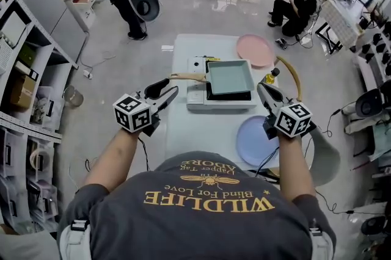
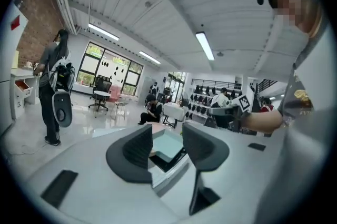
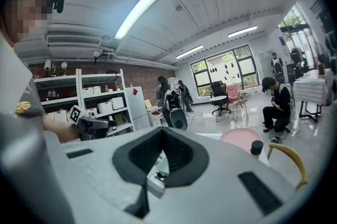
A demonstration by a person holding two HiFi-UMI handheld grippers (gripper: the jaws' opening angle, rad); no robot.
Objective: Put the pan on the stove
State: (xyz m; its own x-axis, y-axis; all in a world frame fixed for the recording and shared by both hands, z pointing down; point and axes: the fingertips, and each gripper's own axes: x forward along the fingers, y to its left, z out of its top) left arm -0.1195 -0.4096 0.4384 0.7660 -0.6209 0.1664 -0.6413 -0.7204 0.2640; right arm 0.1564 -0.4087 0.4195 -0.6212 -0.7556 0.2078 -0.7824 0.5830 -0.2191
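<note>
2 grippers: both held clear above the table point(image 1: 183, 130), neither touching anything.
Pan point(image 1: 230, 77): square and pale teal, resting on the black cooktop of the stove point(image 1: 197, 98) and sitting toward its 12 o'clock side, so the placing looks done.
Handle point(image 1: 186, 77): wooden, pointing to 9 o'clock from the pan and reaching out past the stove's edge.
Handling: likely rigid metal with its weight in the body, so it would tip down at 3 o'clock if lifted by the handle's tip. The smooth coated walls look slippery.
Hold: the wooden handle, close to the pan body, looks the driest and surest spot.
Left gripper point(image 1: 168, 90): released, its pads point(image 2: 141, 146) apart with nothing between them. It sits at 7 o'clock of the handle and aims toward 2 o'clock.
Right gripper point(image 1: 264, 91): clenched, its tips meeting on nothing. It sits at 4 o'clock of the stove and aims toward 11 o'clock.
Arms: both forearms stretched forward, grippers near level.
Plates: pink plate point(image 1: 255, 50) at 1 o'clock of the stove, blue plate point(image 1: 256, 140) at 5 o'clock.
</note>
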